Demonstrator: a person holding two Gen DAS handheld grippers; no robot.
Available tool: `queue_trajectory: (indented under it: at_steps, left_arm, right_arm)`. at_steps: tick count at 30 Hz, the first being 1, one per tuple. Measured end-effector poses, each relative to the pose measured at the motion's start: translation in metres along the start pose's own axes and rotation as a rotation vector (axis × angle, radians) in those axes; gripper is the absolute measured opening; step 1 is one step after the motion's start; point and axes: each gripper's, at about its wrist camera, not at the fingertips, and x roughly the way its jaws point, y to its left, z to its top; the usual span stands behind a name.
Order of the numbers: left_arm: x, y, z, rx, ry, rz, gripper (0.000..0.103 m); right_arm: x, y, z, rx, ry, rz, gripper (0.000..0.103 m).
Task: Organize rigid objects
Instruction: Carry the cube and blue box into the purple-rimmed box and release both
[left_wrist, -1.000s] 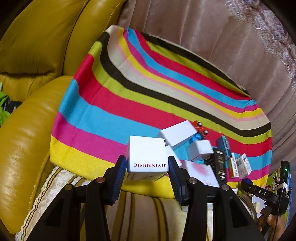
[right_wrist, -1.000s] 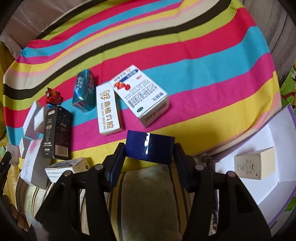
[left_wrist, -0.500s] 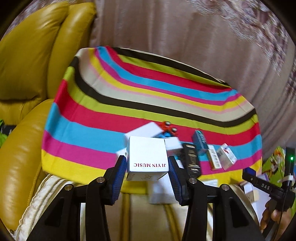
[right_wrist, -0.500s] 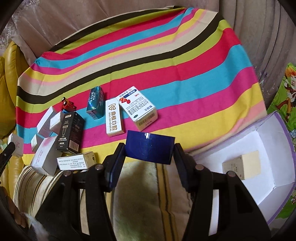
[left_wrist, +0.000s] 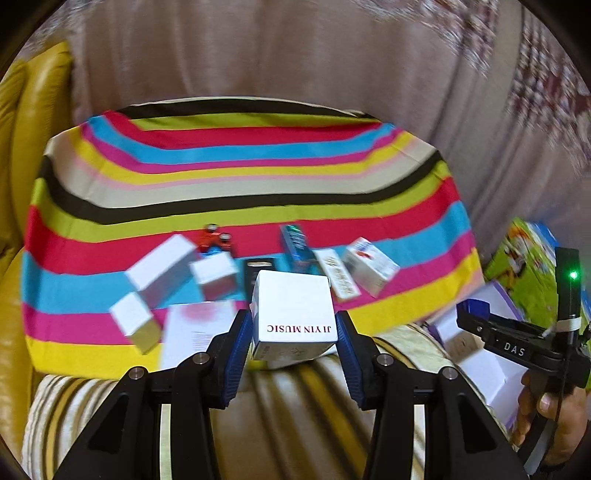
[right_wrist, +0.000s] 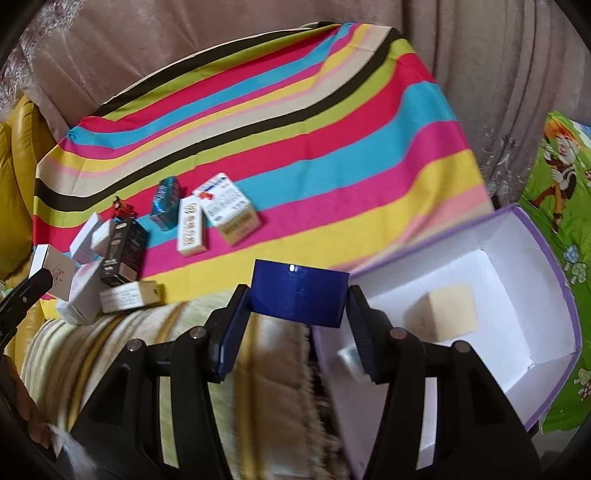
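Jaws of both grippers are pinching cargo: the left gripper (left_wrist: 293, 328) is clamping a white "JIYIN MUSIC" box (left_wrist: 293, 314), the right gripper (right_wrist: 299, 306) a dark blue box (right_wrist: 299, 293). Both loads appear bound for the open storage box (right_wrist: 532, 363) at the right gripper's three o'clock; next comes lowering inside beside the tan box (right_wrist: 441, 314).

- Striped cloth (right_wrist: 332, 147): far half and right side bare, wide passage there.
- Near-left of cloth crowded: black box (right_wrist: 123, 253), white cartons (right_wrist: 192, 230), teal box (right_wrist: 166, 203), red toy car (right_wrist: 122, 210), packed close together.
- Open white tray box (right_wrist: 517, 236) at right: beige box (right_wrist: 443, 314) inside, floor around it bare.
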Motion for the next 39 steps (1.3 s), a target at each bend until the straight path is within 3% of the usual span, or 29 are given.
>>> queue_trajectory:
  at_steps: [20,31,35,38,39]
  left_arm:
    - [0.031,-0.136,-0.008,0.25,0.196,-0.261,0.047]
    - [0.039,-0.173,-0.012,0.307,0.233,-0.35,0.047]
    - [0.035,-0.182,-0.015,0.333,0.23,-0.423,0.048]
    - [0.034,-0.187,-0.018,0.349,0.236,-0.44,0.058]
    - [0.034,-0.187,-0.018,0.346,0.237,-0.441,0.058]
  right_arm:
    - [-0.021,-0.077,-0.031,0.053,-0.007,-0.102,0.057]
    - [-0.033,-0.099,-0.033,0.101,-0.03,-0.155,0.057]
    - [-0.035,-0.101,-0.033,0.108,-0.033,-0.179,0.057]
    - [-0.038,-0.104,-0.033,0.129,-0.05,-0.19,0.067]
    - [-0.039,-0.106,-0.033,0.14,-0.058,-0.184,0.076]
